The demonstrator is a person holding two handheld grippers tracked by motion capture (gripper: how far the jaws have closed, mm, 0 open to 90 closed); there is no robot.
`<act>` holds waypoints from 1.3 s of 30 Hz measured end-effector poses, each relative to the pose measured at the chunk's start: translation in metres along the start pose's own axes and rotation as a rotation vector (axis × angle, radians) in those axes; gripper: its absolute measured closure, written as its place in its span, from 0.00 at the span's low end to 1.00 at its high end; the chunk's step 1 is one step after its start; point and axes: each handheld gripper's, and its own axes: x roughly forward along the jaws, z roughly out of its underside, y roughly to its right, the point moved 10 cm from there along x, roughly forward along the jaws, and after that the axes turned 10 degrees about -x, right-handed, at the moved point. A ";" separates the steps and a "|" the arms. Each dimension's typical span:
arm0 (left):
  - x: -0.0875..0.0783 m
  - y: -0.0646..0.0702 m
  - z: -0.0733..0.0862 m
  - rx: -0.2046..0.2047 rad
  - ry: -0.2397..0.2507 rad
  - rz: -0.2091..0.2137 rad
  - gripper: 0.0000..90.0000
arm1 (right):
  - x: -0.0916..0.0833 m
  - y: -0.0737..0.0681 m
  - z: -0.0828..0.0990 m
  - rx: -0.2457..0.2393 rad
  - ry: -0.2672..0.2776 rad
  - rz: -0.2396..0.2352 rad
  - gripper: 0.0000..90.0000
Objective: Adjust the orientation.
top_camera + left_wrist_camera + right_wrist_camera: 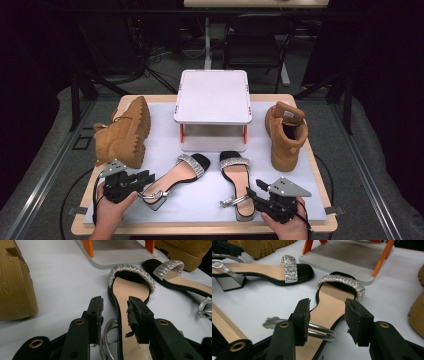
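Observation:
Two black sandals with silver straps lie at the mat's front. The left sandal [177, 175] [130, 290] points toward the rack, and my left gripper [146, 178] [116, 308] is open with its jaws astride the heel end. The right sandal [236, 175] [332, 297] lies beside it. My right gripper [253, 192] [327, 312] is open too, one jaw on each side of the insole just above the silver ankle strap [312, 331]. Neither pair of jaws is pressing on a sandal.
A white two-level shoe rack [212, 97] with orange legs stands at the middle back. A tan boot [125, 132] lies on its side at the left, sole toward the sandals. Its mate [285, 135] stands upright at the right. A wooden table edge [200, 229] borders the mat.

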 end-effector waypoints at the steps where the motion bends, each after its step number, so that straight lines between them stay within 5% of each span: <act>1: 0.000 0.000 0.000 0.003 0.003 -0.002 0.71 | -0.004 -0.001 0.000 -0.004 -0.004 0.002 0.62; 8: 0.000 0.002 -0.001 0.003 0.010 0.006 0.68 | -0.019 -0.012 0.023 -0.028 -0.065 0.011 0.63; 18: 0.002 0.002 0.000 0.005 0.010 0.012 0.65 | 0.002 -0.015 0.030 0.007 -0.094 -0.043 0.64; 29: 0.001 0.002 0.001 0.013 0.003 0.009 0.65 | 0.014 -0.003 0.029 0.028 -0.102 -0.005 0.68; 39: 0.001 0.002 0.001 0.012 0.002 0.010 0.64 | 0.012 0.006 0.026 0.056 -0.094 0.026 0.95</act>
